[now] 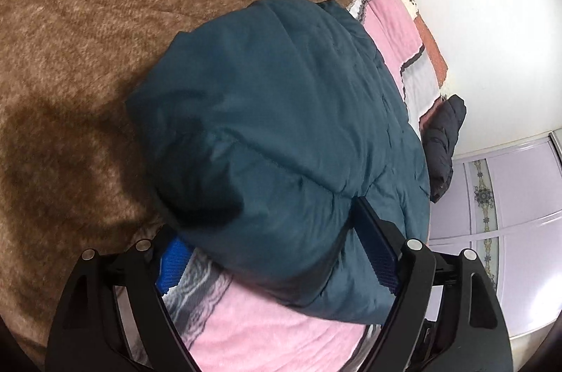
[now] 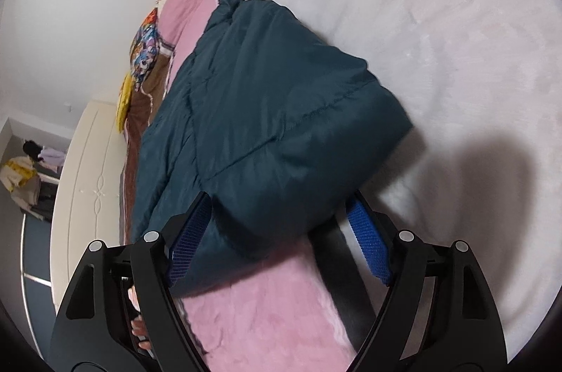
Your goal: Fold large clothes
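while both jaws gape wide, gripping nothing, the folded teal jacket (image 1: 281, 133) lies between their pads.

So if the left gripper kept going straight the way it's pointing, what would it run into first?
Most likely the folded teal jacket. The left gripper is open, and the jacket's near edge already sits between its fingers, so it would push into that padded bundle before reaching the brown blanket beyond. Exact depth is hard to judge.

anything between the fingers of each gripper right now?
Yes: the folded teal jacket. Its near edge sits between the left gripper fingers in the left wrist view and the right gripper fingers in the right wrist view, jaws wide.
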Action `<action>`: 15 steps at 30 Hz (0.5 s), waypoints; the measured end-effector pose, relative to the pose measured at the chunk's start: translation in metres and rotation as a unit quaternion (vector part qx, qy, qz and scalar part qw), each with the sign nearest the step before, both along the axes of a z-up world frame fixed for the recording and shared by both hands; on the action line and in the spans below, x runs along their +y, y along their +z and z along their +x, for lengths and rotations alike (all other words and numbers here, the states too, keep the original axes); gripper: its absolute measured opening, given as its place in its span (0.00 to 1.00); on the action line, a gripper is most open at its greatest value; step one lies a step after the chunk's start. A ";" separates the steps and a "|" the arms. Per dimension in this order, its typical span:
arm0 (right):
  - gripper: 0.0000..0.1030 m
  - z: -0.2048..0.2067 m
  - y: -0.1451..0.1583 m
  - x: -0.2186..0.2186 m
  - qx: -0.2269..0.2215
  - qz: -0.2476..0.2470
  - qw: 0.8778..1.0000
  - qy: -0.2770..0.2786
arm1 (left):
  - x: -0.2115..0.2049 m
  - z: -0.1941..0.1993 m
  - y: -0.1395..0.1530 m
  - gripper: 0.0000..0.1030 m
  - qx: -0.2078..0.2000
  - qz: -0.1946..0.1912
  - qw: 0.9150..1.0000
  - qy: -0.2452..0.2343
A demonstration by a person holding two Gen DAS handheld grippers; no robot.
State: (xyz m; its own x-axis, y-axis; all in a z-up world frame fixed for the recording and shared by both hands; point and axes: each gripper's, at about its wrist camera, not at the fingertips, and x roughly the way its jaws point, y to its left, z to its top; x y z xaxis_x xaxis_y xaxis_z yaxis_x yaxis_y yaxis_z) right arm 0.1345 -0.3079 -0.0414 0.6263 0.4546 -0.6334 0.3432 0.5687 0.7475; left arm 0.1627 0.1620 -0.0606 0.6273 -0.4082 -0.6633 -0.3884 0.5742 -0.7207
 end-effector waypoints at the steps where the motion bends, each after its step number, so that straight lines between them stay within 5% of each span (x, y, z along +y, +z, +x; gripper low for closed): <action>1: 0.76 0.003 -0.003 0.000 0.003 0.009 1.000 -0.009 | 0.000 0.001 0.000 0.78 -0.003 -0.002 1.000 0.003; 4: 0.59 0.008 -0.006 0.000 0.004 0.015 1.000 -0.023 | -0.003 0.007 0.002 0.71 -0.002 -0.002 1.000 0.012; 7: 0.38 0.009 -0.004 0.000 0.004 0.006 1.000 -0.018 | -0.007 0.012 0.010 0.47 -0.010 0.017 1.000 0.008; 9: 0.30 0.009 0.000 0.000 0.000 -0.001 1.000 -0.013 | -0.013 0.015 0.021 0.32 -0.021 0.047 0.999 -0.003; 15: 0.20 -0.006 0.016 0.002 -0.009 -0.014 1.000 -0.004 | -0.019 0.003 0.048 0.21 -0.046 0.085 0.995 -0.022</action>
State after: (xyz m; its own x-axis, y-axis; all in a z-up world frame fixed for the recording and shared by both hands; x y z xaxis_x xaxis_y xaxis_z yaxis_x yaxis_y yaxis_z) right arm 0.1287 -0.3061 -0.0255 0.6408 0.4320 -0.6346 0.3347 0.5867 0.7374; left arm 0.1656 0.1427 -0.0125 0.6717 -0.3240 -0.6662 -0.2974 0.7057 -0.6430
